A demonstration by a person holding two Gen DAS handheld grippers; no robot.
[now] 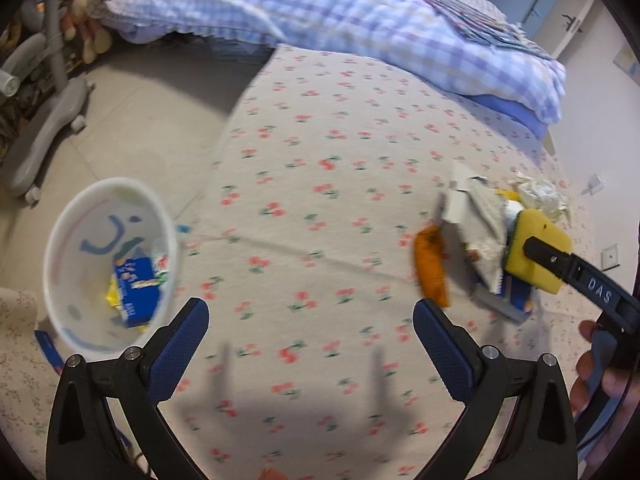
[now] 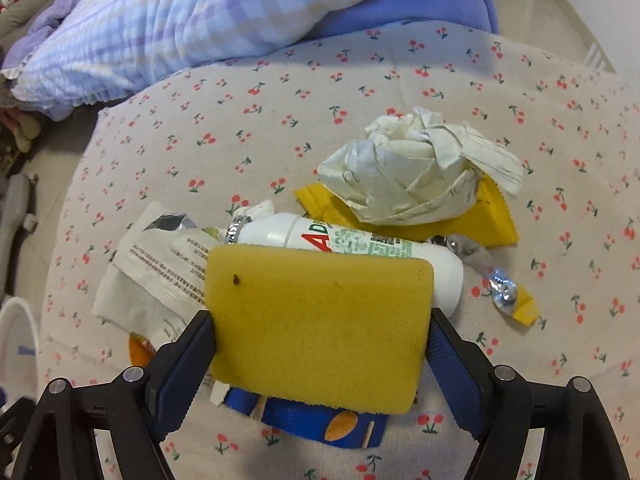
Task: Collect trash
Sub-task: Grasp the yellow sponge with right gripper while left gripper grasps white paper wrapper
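Note:
My right gripper (image 2: 320, 324) is shut on a yellow sponge (image 2: 320, 320) and holds it over a trash pile on the bed: a white bottle (image 2: 352, 240), crumpled paper (image 2: 416, 164), a yellow wrapper (image 2: 492, 216), a white printed pouch (image 2: 160, 268), a blue packet (image 2: 320, 424) and foil scraps (image 2: 500, 284). In the left wrist view the sponge (image 1: 536, 256) and the pile (image 1: 476, 240) are at the right, with an orange packet (image 1: 430, 268). My left gripper (image 1: 310, 328) is open and empty above the sheet. A white trash bin (image 1: 60, 240) stands left, holding a blue box (image 1: 136, 292).
The bed has a cherry-print sheet (image 1: 320, 160) and a rumpled checked duvet (image 1: 320, 12) at the back. A grey wheeled chair base (image 1: 44, 120) stands on the tiled floor to the left. Plush toys (image 1: 84, 12) lie beyond it.

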